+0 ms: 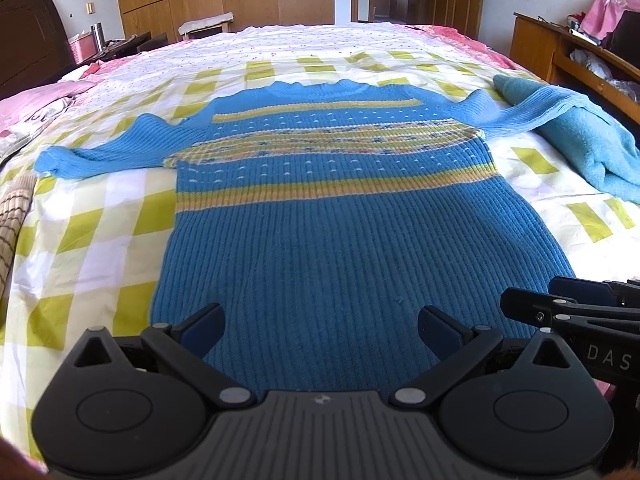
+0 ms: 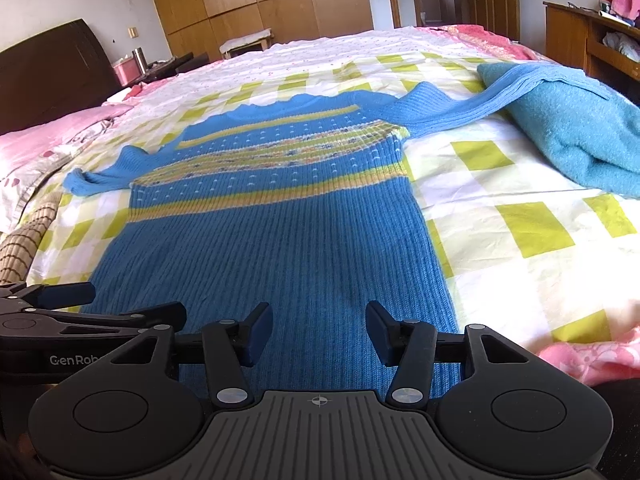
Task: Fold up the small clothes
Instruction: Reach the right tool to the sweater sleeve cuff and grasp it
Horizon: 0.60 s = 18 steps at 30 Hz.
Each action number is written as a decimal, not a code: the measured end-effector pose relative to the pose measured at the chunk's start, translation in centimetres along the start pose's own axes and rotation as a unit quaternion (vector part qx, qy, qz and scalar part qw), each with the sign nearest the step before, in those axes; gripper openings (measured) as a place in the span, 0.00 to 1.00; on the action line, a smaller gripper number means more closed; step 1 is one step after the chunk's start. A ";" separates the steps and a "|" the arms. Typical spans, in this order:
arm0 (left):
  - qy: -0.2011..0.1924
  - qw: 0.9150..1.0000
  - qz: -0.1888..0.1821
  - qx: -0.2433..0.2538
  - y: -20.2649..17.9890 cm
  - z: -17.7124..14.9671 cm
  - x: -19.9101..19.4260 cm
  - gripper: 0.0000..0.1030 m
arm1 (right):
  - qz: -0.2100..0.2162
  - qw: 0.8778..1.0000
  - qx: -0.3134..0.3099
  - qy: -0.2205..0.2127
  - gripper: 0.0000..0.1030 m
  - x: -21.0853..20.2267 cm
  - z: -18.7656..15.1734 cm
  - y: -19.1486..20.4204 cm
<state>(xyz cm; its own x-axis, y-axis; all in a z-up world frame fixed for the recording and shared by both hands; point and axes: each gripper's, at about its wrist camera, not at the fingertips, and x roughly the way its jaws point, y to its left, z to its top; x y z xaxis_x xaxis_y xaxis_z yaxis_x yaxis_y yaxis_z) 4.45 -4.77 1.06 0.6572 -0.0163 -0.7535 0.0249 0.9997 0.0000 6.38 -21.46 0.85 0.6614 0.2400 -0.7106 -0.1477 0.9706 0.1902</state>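
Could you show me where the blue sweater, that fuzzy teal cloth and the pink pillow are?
Blue sweater (image 1: 320, 240): left wrist view, plain ribbed body.
Teal cloth (image 2: 568, 128): right wrist view, its fuzzy top.
Pink pillow (image 2: 52, 132): right wrist view, its shiny top.

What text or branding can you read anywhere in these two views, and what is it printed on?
"DAS": white letters on the side of the right gripper, cut off at the edge of the left wrist view.
"GenRob": white lettering on the side of the left gripper, cut off by the right gripper's body in the right wrist view.
Small emblem on each gripper's grey base: a mark, not letters.
The blue sweater shows knitted patterns only, no words.
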 end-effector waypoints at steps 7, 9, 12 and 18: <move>0.001 1.000 -0.013 0.018 -1.1 1.3 0.8 1.00 | -0.003 1.000 0.015 -0.008 0.47 0.5 1.3 -1.3; -0.002 0.999 -0.019 0.026 -1.8 2.0 1.2 1.00 | -0.006 0.999 0.027 -0.015 0.47 0.5 2.1 -2.3; -0.013 0.999 -0.026 0.038 -2.8 3.3 1.4 1.00 | -0.022 0.999 0.037 -0.032 0.47 0.3 3.4 -3.9; -0.030 0.998 -0.043 0.046 -5.2 6.1 2.3 1.00 | -0.057 0.993 0.081 -0.059 0.47 0.2 6.6 -9.4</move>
<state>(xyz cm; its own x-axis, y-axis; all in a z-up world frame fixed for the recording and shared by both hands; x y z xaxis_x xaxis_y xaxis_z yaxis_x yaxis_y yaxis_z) 10.44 -10.14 3.38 0.6938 -0.1053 -0.7124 0.1498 0.9887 -0.0003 12.75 -30.67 3.34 0.7507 0.1159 -0.6505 0.0462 0.9729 0.2266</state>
